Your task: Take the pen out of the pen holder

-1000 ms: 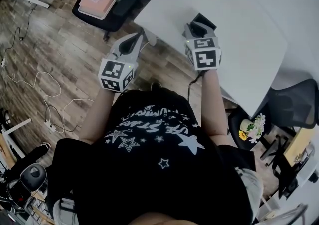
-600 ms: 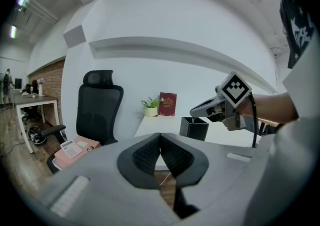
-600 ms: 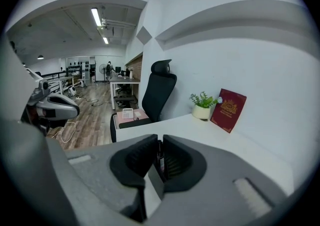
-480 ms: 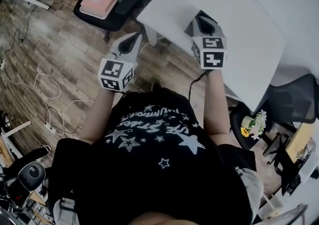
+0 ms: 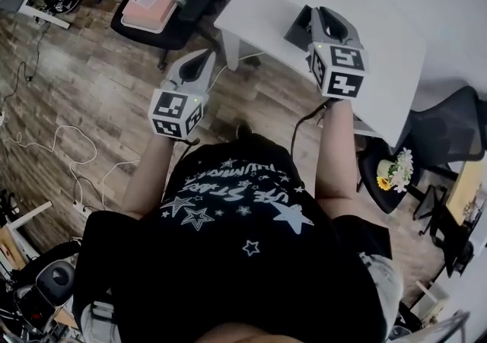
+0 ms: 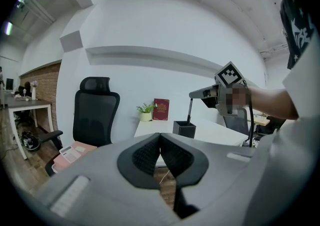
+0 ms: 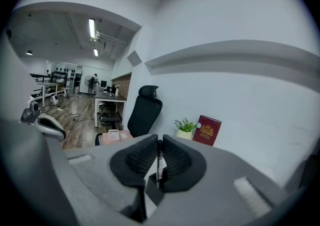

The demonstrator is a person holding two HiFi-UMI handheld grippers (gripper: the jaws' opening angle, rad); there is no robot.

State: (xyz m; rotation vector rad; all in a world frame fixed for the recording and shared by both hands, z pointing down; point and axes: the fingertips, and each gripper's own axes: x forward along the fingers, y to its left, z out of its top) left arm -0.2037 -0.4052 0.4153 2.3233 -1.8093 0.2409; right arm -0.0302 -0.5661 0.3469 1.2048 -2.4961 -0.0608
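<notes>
The black square pen holder (image 5: 297, 28) stands near the white table's (image 5: 388, 52) front left corner. My right gripper (image 5: 319, 16) hangs above it, shut on a dark pen (image 7: 159, 162) that stands upright between its pads. In the left gripper view the pen (image 6: 189, 110) hangs from the right gripper (image 6: 199, 93), its lower end at the mouth of the pen holder (image 6: 184, 129). In the right gripper view the pen holder (image 7: 152, 190) shows just below the jaws. My left gripper (image 5: 204, 58) hovers over the wooden floor left of the table, shut with nothing in it.
A black office chair (image 5: 171, 7) with a pink pad on its seat stands left of the table. A red book (image 6: 161, 109) and a small potted plant (image 6: 145, 112) sit at the table's far edge. Cables (image 5: 68, 144) trail over the floor; another chair (image 5: 449, 140) is at the right.
My right gripper has lifted, drawing the pen up out of the holder. My left gripper has drifted slightly forward.
</notes>
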